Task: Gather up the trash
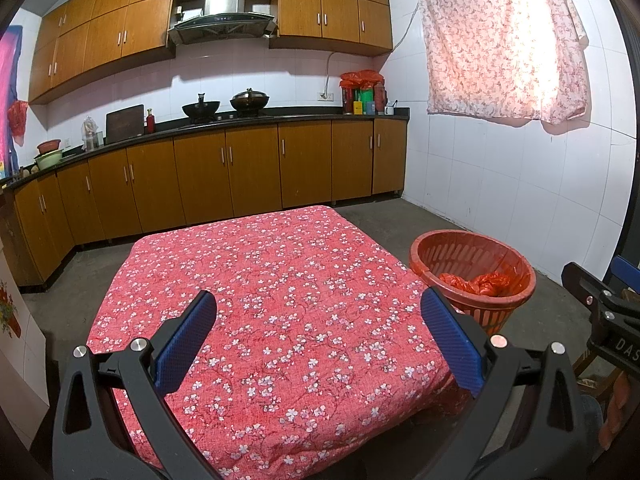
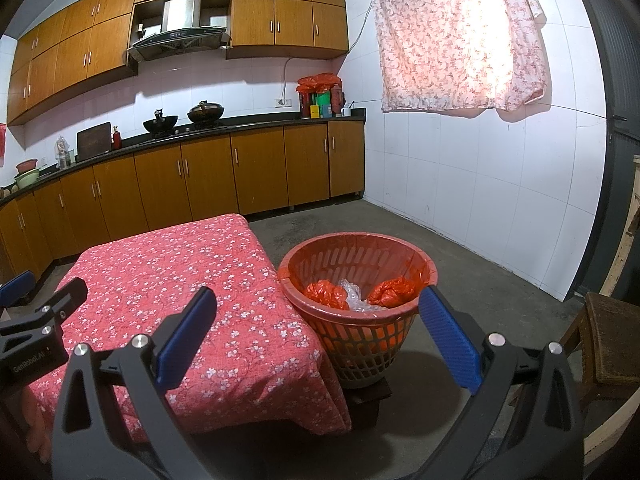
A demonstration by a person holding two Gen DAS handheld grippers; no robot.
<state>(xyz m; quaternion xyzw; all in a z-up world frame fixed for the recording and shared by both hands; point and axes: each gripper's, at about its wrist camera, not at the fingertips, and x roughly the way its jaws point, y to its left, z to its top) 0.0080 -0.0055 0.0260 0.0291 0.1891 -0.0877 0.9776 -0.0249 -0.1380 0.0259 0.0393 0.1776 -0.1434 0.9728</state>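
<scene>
A red slotted trash basket (image 2: 356, 312) lined with a red bag stands on the floor right of the table; it also shows in the left wrist view (image 1: 472, 276). Inside lie crumpled red plastic bags (image 2: 324, 294) and clear plastic wrap (image 2: 354, 296). The table (image 1: 264, 292) carries a red floral cloth with nothing on it. My left gripper (image 1: 318, 336) is open and empty above the table's near half. My right gripper (image 2: 316, 336) is open and empty, near the basket's front rim and the table's right edge (image 2: 280, 312).
Wooden kitchen cabinets (image 1: 224, 176) with a dark counter run along the back wall, holding two woks (image 1: 224, 106) and bottles. A white tiled wall (image 2: 500, 184) with a floral curtain stands right. A wooden stool (image 2: 608, 344) is at the far right. The floor is grey concrete.
</scene>
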